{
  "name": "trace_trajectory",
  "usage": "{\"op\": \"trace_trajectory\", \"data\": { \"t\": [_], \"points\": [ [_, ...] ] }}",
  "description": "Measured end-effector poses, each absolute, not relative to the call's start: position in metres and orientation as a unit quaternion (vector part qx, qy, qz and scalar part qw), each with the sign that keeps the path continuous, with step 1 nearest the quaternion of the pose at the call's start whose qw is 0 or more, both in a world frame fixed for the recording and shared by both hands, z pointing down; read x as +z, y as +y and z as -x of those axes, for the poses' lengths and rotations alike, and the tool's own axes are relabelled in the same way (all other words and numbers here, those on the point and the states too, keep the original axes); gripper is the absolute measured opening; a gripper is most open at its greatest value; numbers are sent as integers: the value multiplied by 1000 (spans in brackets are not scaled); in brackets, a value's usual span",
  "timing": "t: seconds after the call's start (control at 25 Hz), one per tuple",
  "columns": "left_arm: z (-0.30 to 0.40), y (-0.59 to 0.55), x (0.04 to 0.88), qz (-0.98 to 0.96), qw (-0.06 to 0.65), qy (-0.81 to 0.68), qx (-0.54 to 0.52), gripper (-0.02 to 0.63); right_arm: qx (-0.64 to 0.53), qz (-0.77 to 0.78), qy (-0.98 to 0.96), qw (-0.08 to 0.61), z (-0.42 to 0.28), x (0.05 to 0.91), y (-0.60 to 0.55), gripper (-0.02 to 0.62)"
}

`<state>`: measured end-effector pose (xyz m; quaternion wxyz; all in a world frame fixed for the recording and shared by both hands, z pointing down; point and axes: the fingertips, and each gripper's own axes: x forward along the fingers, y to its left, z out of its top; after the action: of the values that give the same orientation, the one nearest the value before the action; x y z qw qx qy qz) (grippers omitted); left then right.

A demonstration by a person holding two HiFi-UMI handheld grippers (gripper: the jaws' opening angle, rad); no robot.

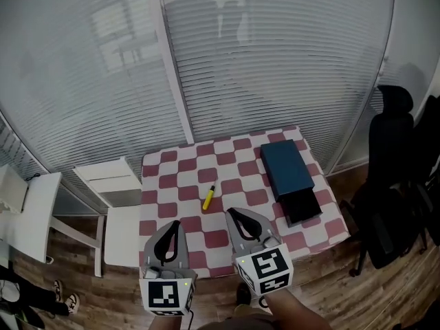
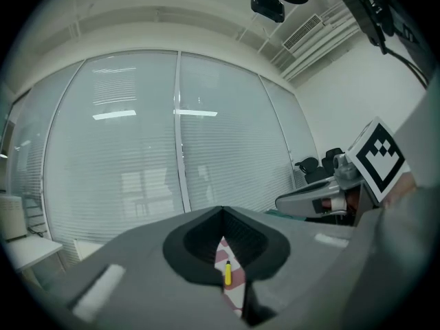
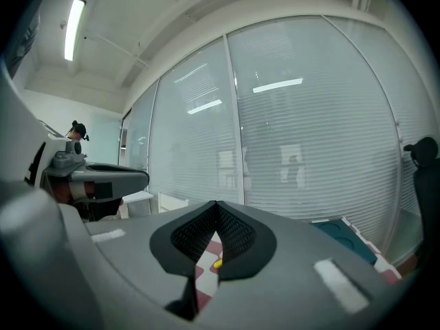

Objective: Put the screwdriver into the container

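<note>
The right gripper (image 3: pixel 217 205) has its jaws met at the tips with nothing held. Through the slit below them, low centre, a bit of yellow screwdriver (image 3: pixel 217 262) shows on checked cloth (image 3: pixel 205 280). The teal container (image 3: pixel 347 234) lies lower right, and the left gripper (image 3: pixel 103 179) sits mid-left.

A small screwdriver (image 1: pixel 208 197) with a yellow plastic handle and a short dark tip lies flat near the middle of the table (image 1: pixel 165 184), which is covered in a red-and-white checked cloth. Its dark end points towards the table's far edge. The dark teal rectangular container (image 1: pixel 287 169) sits on the table's right side, with a darker, lower section (image 1: pixel 303 207) projecting from its near end. The screwdriver lies apart from it.
</note>
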<state>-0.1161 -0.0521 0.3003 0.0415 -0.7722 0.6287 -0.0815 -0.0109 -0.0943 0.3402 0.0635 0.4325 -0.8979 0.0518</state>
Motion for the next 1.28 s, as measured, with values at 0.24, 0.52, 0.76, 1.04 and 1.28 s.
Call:
{"op": "trace_trajectory", "data": {
  "t": [0.24, 0.52, 0.76, 1.04, 1.28],
  "points": [
    [121, -77, 285, 761, 55, 642, -75, 0, 40, -419, -906, 54, 21, 327, -126, 26],
    [147, -97, 288, 752, 53, 653, -77, 0, 43, -415, -906, 65, 40, 334, -151, 26],
    [169, -122, 302, 763, 31, 642, -76, 0, 56, -424, -899, 90, 61, 352, -171, 26],
    [197, -144, 328, 771, 7, 631, -84, 0, 80, -441, -887, 112, 81, 381, -194, 26],
    [214, -164, 353, 779, -25, 618, -103, 0, 114, -458, -870, 146, 90, 420, -209, 28]
  ]
}}
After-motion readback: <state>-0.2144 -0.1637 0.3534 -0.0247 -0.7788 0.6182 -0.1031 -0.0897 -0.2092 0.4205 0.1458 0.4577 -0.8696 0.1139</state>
